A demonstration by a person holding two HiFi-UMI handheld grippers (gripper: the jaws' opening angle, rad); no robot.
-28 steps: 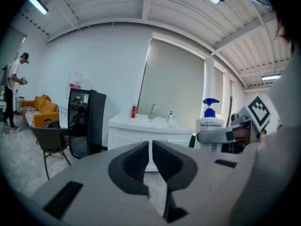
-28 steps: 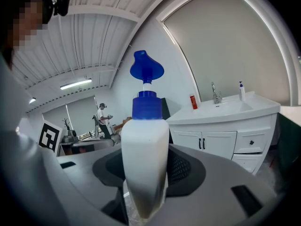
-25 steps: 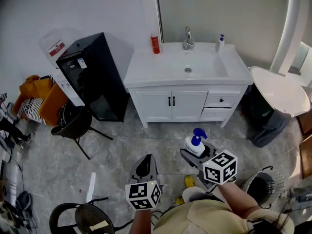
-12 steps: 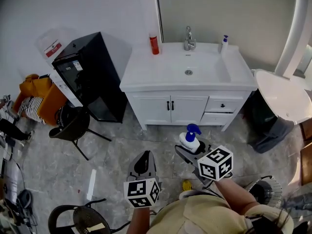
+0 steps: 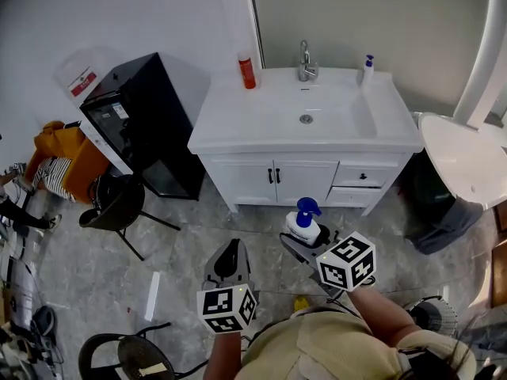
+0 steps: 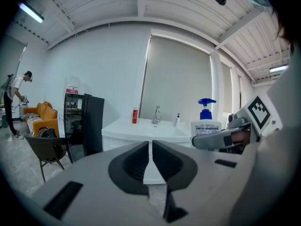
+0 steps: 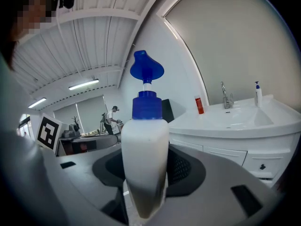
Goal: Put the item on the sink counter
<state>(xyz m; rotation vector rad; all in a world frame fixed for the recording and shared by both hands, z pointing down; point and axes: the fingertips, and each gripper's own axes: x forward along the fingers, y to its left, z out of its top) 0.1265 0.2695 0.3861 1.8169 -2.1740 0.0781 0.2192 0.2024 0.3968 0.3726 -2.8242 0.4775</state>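
two claws show in the head view. the right claw (image 5: pixel 299 242) is clamped on the pump bottle (image 5: pixel 303 226), a white body with a blue pump that stands upright between its jaws. the left claw (image 5: pixel 230 253) has its jaws together and carries nothing. ahead of both claws and still apart from them stands the sink counter (image 5: pixel 238 121). a faucet (image 5: pixel 305 60) is at its far edge, a red bottle (image 5: pixel 247 70) at the far left corner and a small dispenser (image 5: pixel 366 68) at the far right. a black cabinet (image 5: pixel 142 125) stands ahead and to the left of the left claw.

in the left gripper view the two dark pads meet along one thin line with nothing between them. the bottle in the other claw shows off to the right, and the counter lies straight ahead.

in the right gripper view the bottle fills the gap between the pads, which press on both its sides. the counter lies ahead and to the right, beyond the bottle.

as i judge it, the pick-up is done and the carry is under way. what is left is closing the gap, lifting over the counter edge, setting the bottle down and letting go.

against the frame a second ago, the vanity sits lower and nearer both claws, so the person has stepped closer. the grip on the bottle and the closed left claw are unchanged.
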